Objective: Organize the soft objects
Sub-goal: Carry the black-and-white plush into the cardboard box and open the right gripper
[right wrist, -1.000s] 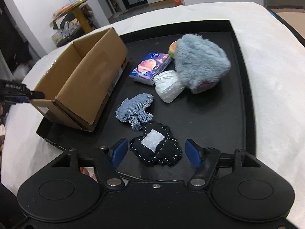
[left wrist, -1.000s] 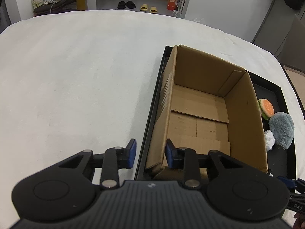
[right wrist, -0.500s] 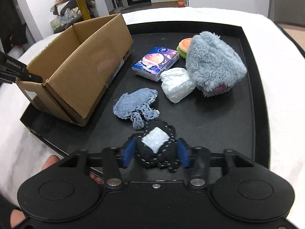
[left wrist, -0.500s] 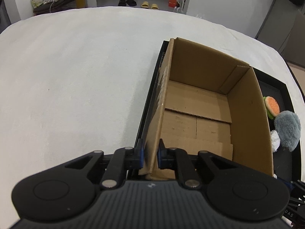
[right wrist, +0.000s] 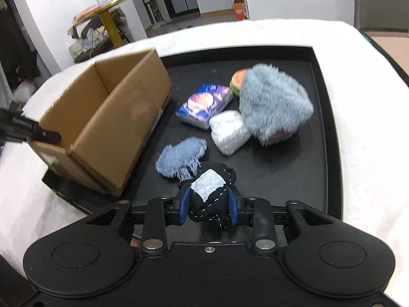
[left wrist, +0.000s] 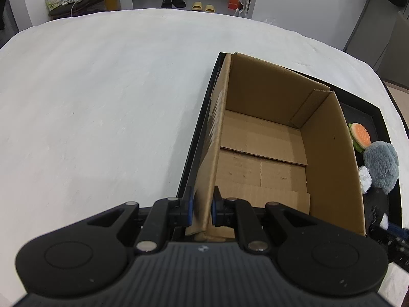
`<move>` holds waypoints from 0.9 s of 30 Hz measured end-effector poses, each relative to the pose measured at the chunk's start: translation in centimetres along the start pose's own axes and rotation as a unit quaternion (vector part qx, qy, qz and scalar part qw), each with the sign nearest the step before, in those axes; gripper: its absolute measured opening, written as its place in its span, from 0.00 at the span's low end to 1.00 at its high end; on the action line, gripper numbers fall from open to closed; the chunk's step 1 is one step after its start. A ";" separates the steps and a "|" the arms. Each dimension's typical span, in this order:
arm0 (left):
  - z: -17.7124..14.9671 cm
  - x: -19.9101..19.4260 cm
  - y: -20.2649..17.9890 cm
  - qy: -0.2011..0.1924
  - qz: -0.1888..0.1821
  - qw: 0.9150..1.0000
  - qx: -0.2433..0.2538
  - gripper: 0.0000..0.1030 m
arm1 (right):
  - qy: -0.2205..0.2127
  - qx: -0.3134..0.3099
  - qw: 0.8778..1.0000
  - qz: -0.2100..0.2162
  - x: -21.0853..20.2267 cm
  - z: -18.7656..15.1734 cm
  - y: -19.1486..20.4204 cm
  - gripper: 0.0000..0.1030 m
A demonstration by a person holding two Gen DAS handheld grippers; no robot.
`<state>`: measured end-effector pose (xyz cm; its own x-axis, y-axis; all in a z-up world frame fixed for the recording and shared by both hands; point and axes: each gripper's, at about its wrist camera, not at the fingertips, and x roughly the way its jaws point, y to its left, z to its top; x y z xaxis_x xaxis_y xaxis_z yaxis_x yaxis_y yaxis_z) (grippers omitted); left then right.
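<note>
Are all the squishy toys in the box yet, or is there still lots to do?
None are in yet: the cardboard box is bare inside. The left gripper pinches its wall, and the right gripper squeezes the black stitched toy. Still waiting on the black tray: the blue denim toy, grey fluffy toy, burger toy, white bundle and tissue pack.

My flat, looks like: slippers (left wrist: pixel 203 7) + sandals (left wrist: pixel 173 2) by doorway, cluttered yellow-legged side table (right wrist: pixel 107 12), white cloth over my work table (left wrist: pixel 102 102).
</note>
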<state>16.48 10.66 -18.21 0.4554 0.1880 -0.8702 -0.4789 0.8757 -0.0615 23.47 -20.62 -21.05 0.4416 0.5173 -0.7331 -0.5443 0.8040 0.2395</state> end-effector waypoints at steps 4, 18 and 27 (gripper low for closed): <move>0.3 -0.1 -0.2 0.003 0.001 1.000 0.002 0.12 | -0.014 -0.005 1.000 0.002 -0.9 1.0 0.4 0.30; 1.5 1.2 -0.7 0.014 -0.001 1.000 0.000 0.12 | -0.063 -0.032 0.997 0.007 -3.6 4.7 2.3 0.30; 1.7 1.9 -0.7 0.018 -0.006 1.000 -0.004 0.12 | -0.077 -0.052 0.996 0.000 -3.9 6.8 3.5 0.30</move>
<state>18.91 11.16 -18.99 0.4346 0.1611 -0.8861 -0.4797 0.8741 -0.0763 24.64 -17.86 -13.02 0.5410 0.5621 -0.6256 -0.6111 0.7738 0.1667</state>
